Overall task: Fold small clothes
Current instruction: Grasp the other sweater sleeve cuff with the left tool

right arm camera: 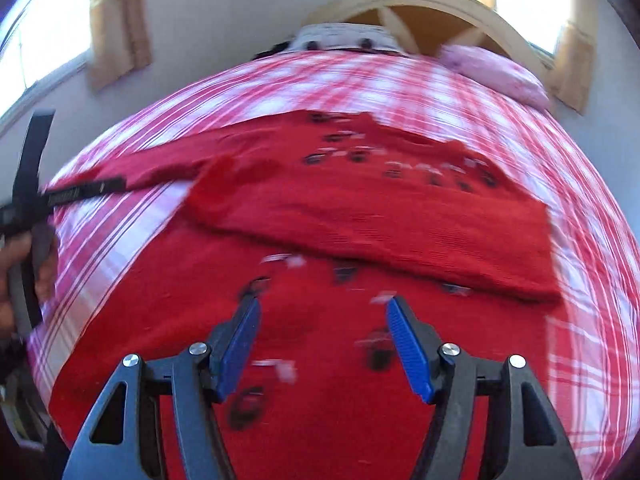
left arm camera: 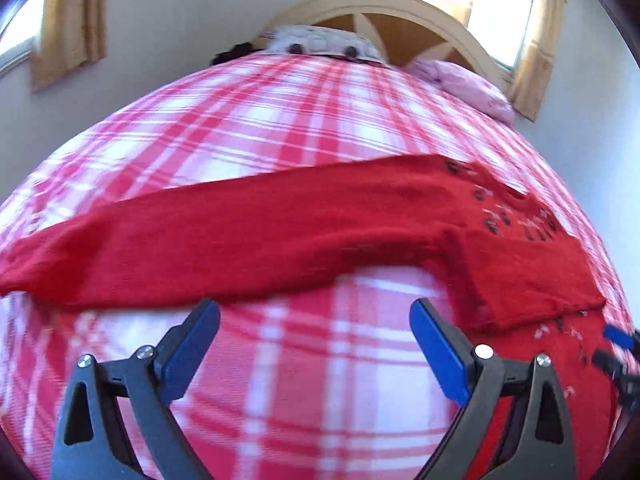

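- Bed, red-and-white plaid cover, fills most of both views; headboard and a pink pillow at upper right. Soft, yielding surface. Judgement: a pinch pressed down hard may catch the cover along with the garment.
- Red knit sweater, small black-and-white motifs, lies flat on the cover. Right wrist view: centre to lower frame, body spread under the camera, one sleeve already folded across the chest as a band from centre left to right. Left wrist view: a broad red band across the middle of the frame.
- Handling, judged: light, limp, no stiffness; the knit has some tooth, so it should grip well on the ribbed pads but drag on the cover and stretch if pulled from one point. Thicker where doubled.
- Other sleeve runs out long toward the left edge of the left wrist view, still unfolded. Judged the next hold: pinch near the cuff or at the sleeve's lower edge, a single layer, lift before carrying across.
- Left gripper: jaws wide apart, nothing between them, over bare plaid just below the sleeve's lower edge. It also shows blurred at the left edge of the right wrist view, in a hand.
- Right gripper: jaws apart, pads clear of the cloth as far as the blur allows, nothing held; over the sweater body in the lower centre.
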Tool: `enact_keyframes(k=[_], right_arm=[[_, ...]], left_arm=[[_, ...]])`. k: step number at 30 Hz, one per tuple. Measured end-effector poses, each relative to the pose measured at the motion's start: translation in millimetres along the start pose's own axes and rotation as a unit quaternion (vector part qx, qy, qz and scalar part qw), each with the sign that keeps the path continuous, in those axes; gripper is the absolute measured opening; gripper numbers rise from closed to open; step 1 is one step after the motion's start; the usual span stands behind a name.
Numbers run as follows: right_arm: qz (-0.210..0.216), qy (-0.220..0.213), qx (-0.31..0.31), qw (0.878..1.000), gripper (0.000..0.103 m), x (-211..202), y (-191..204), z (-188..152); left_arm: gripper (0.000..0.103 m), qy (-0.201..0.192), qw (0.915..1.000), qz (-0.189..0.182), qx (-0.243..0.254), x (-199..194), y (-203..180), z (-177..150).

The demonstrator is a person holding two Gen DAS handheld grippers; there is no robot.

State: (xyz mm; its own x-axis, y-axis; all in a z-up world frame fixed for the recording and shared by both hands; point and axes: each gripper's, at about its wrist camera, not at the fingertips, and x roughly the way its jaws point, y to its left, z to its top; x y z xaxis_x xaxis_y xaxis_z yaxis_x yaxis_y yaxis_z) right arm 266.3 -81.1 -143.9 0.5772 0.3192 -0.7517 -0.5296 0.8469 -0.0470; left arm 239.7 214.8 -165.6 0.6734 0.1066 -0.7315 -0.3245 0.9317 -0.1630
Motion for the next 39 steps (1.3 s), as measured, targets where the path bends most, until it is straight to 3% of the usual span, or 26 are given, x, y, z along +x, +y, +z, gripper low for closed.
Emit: enact_keyframes(k=[5, 13, 19, 21, 28, 31, 34, 35, 36, 39], right_arm=[[-0.007, -0.009, -0.044, 0.999, 0.066, 9, 33, -13], [-0.012, 0.002, -0.052, 0.999, 0.068, 20, 43, -29], [-0.027, 0.003, -0.046, 0.999, 0.077, 22, 46, -32], [-0.031, 0.001, -0.048, 0.998, 0.078, 21, 46, -32], [-0.057, -0.008, -0.066, 0.996, 0.079, 18, 54, -35], [-0.061, -0.009, -0.069, 0.996, 0.079, 18, 55, -34], [-0.061, -0.01, -0.068, 0.996, 0.079, 17, 54, -34], [-0.061, -0.01, -0.069, 0.996, 0.079, 17, 54, -34], [-0.062, -0.01, -0.069, 0.996, 0.079, 17, 54, -34], [-0.064, -0.011, -0.07, 0.995, 0.079, 17, 55, -34]], left_arm=[[0.098, -0.013, 0.9969, 0.068, -0.038, -14, 58, 0], [0.098, -0.047, 0.9771, 0.161, -0.131, -49, 164, -2], [0.095, -0.024, 0.9699, 0.112, -0.215, -41, 195, -12], [0.087, -0.018, 0.9663, 0.089, -0.241, -34, 196, -15], [0.08, -0.027, 0.9561, 0.056, -0.286, -30, 204, -11], [0.069, -0.02, 0.9555, 0.057, -0.289, -25, 206, -8], [0.047, -0.02, 0.9575, 0.062, -0.281, -21, 210, -4], [0.026, -0.02, 0.9579, 0.056, -0.281, -20, 212, -3], [0.012, -0.017, 0.9588, 0.047, -0.28, -19, 213, -2], [0.012, -0.025, 0.9594, 0.042, -0.278, -22, 211, 0]])
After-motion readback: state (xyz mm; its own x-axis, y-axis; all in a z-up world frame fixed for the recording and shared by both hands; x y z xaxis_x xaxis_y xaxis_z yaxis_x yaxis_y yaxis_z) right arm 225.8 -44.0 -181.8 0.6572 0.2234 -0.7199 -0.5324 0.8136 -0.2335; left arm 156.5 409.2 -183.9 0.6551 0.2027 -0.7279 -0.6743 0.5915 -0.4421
